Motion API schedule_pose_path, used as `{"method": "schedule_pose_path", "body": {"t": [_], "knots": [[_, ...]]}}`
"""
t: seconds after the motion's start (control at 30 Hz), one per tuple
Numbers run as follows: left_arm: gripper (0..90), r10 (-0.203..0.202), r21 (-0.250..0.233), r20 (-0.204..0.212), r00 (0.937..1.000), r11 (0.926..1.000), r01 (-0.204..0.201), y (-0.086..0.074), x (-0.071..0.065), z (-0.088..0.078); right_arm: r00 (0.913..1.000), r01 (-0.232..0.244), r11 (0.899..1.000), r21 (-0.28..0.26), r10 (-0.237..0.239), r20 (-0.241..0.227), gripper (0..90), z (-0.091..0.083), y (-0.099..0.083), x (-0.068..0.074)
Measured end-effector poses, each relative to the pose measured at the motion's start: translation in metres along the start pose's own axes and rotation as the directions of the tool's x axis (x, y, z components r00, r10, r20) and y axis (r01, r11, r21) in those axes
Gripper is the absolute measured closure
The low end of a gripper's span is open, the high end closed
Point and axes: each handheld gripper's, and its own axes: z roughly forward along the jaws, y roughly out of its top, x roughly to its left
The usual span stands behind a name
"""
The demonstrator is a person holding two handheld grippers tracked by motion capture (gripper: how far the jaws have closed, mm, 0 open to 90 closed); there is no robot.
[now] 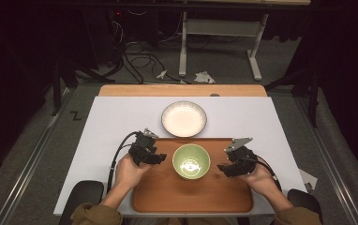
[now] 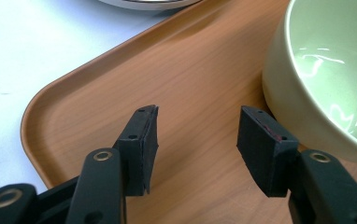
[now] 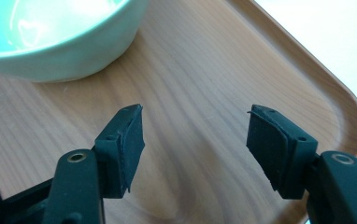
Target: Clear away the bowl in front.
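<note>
Green bowl (image 2: 326, 79), rim cropped

Fingers (image 3: 130, 140) apart over tray (image 3: 214, 84); green bowl (image 3: 60, 56) beside

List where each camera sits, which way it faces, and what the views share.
High view: above the person's side, facing forward and down on the tray; hands and both grippers show.
Left gripper view: on the left gripper, facing the bowl; open jaws show.
Right gripper view: on the right gripper, same bowl; open jaws show.
Shared: tray and bowl.
</note>
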Motion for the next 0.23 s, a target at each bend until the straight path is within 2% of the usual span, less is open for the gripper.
{"method": "schedule_pose_path", "body": {"t": [0.23], "knots": [[47.4, 0.0, 0.005, 0.005, 1.0, 1.0, 0.0, 0.0004, -0.0007, 0.001, 1.0, -0.003, 1.0, 0.004, 0.003, -0.003, 36.7, 0.0001, -0.0001, 0.0006]]}}
